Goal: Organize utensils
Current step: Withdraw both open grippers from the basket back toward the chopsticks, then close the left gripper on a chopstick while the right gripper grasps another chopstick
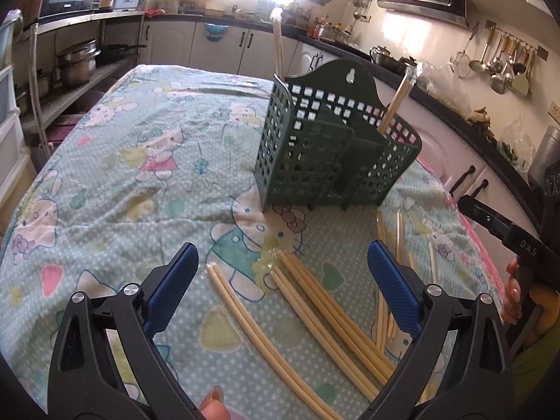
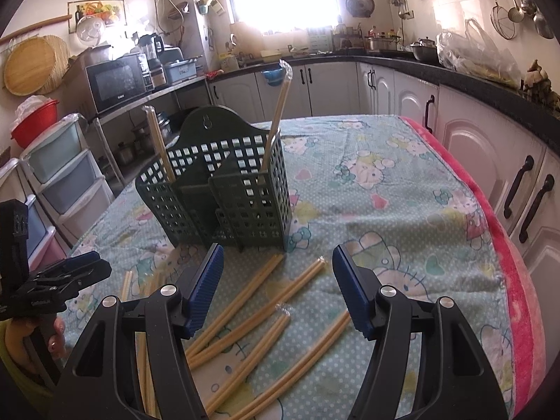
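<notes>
A dark green slotted utensil holder (image 1: 336, 147) stands upright on the table; it also shows in the right wrist view (image 2: 224, 189). A wrapped pair of chopsticks (image 1: 279, 49) stands in its left compartment and another (image 1: 397, 103) in its right one. Several wrapped pale chopstick pairs (image 1: 315, 315) lie loose on the cloth in front of it, also in the right wrist view (image 2: 252, 315). My left gripper (image 1: 280, 283) is open and empty just above them. My right gripper (image 2: 276, 287) is open and empty above the pile.
The table wears a Hello Kitty cloth (image 1: 140, 161) with a pink edge (image 2: 504, 245) on the right. Kitchen cabinets (image 2: 490, 161) run close along that side. Plastic drawers (image 2: 66, 182) and a shelf with pots (image 1: 77, 63) stand to the left.
</notes>
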